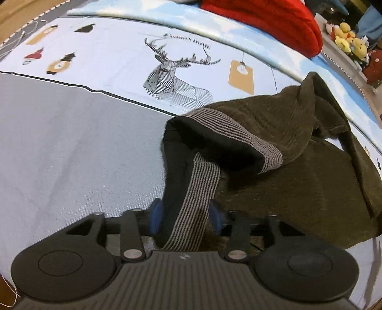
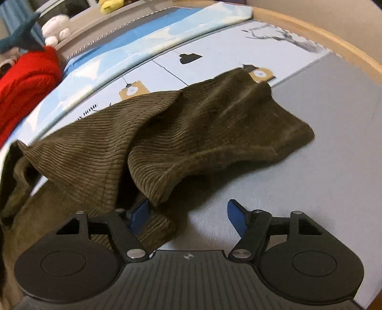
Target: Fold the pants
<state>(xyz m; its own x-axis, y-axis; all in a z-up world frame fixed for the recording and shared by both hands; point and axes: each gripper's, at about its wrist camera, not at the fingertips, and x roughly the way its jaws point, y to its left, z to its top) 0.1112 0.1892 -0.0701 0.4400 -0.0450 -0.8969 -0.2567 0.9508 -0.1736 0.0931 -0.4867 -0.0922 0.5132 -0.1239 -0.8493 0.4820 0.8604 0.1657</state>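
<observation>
Olive-brown corduroy pants [image 1: 298,152] lie crumpled on a bed sheet [image 1: 71,143]. Their striped grey waistband [image 1: 203,181] runs between the blue pads of my left gripper [image 1: 187,213], which is shut on it. In the right wrist view the pants [image 2: 191,133] lie bunched, with a leg end [image 2: 281,128] reaching to the right. My right gripper [image 2: 188,214] is open; a fold of cloth lies over its left pad [image 2: 140,214], and its right pad [image 2: 235,214] is over bare sheet.
The sheet has a grey part and a pale printed part with a deer [image 1: 176,76]. A red knitted garment [image 1: 269,21] lies at the back. Plush toys [image 1: 348,40] sit on a ledge beyond. The bed's wooden edge [image 2: 334,45] curves at the right.
</observation>
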